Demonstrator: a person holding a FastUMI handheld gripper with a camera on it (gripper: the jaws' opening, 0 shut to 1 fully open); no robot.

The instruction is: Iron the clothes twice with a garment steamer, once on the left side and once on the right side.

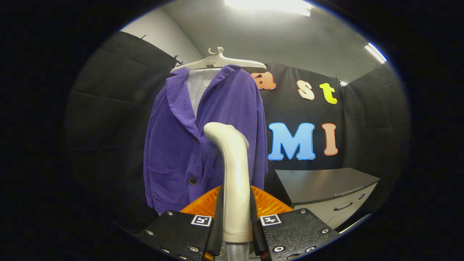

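In the gripper view the hand-held gripper (236, 217) holds the garment steamer (233, 174), both fingers (219, 217) pressed against the sides of its handle. The steamer's long axis runs straight up from between the fingers toward 12 o'clock; near the top it bends, and its rounded head turns toward 10 o'clock, facing the jacket (203, 137). The steamer is smooth, glossy, cream-coloured plastic, a slim tube that widens a little at the head. At its lower end a ribbed clear hose (237, 251) begins.

Just beyond the steamer hangs the jacket, purple, of fine ribbed corduroy, with a broad lapel, a dark button (193, 180) and a patch pocket at about 8 o'clock from the steamer head. It hangs on a pale plastic hanger (217, 62) at 12 o'clock. The steamer head overlaps the jacket's front near the middle opening; whether it touches the cloth cannot be told.

At 3 to 4 o'clock from the steamer stands a grey cabinet (326, 188) with a drawer handle, well apart from the jacket.
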